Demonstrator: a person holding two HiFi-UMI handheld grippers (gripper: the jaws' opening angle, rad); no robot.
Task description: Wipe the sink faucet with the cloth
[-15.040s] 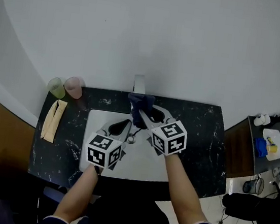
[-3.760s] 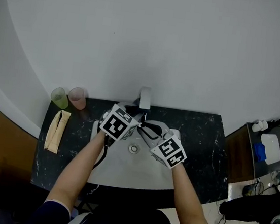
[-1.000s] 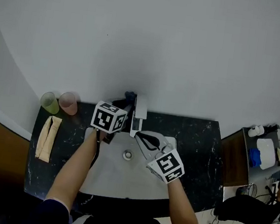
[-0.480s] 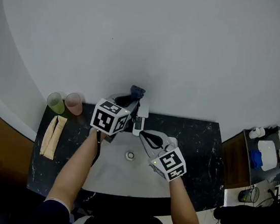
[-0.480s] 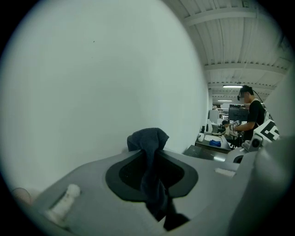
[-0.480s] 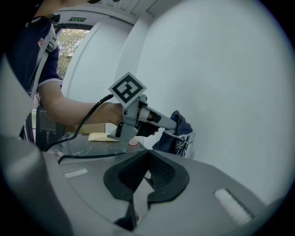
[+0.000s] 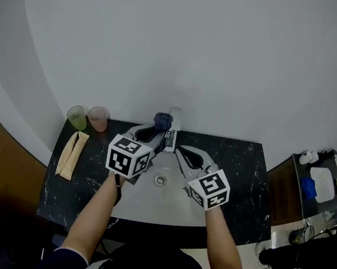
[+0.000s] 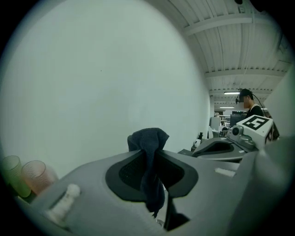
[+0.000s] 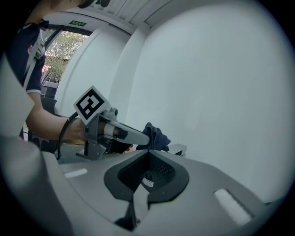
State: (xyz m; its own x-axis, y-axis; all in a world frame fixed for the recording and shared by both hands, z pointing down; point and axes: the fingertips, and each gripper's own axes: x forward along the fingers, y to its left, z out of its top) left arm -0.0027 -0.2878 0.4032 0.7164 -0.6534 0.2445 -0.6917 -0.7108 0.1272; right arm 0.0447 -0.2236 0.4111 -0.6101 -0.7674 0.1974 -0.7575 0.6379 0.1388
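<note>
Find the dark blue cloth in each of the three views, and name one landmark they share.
Head view: near the centre, cloth at the left gripper's tip, just left of the faucet.
Left gripper view: centre, cloth pinched between that gripper's jaws.
Right gripper view: centre, cloth bunched at the left gripper's tip.
Shared landmark: the plain white wall behind the cloth.

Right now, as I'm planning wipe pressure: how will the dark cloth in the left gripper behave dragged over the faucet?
Probably floppy: the cloth bunches above the left gripper and droops below. Likely light, since one pinch carries it. Its nap looks grippy, not slippery.
</note>
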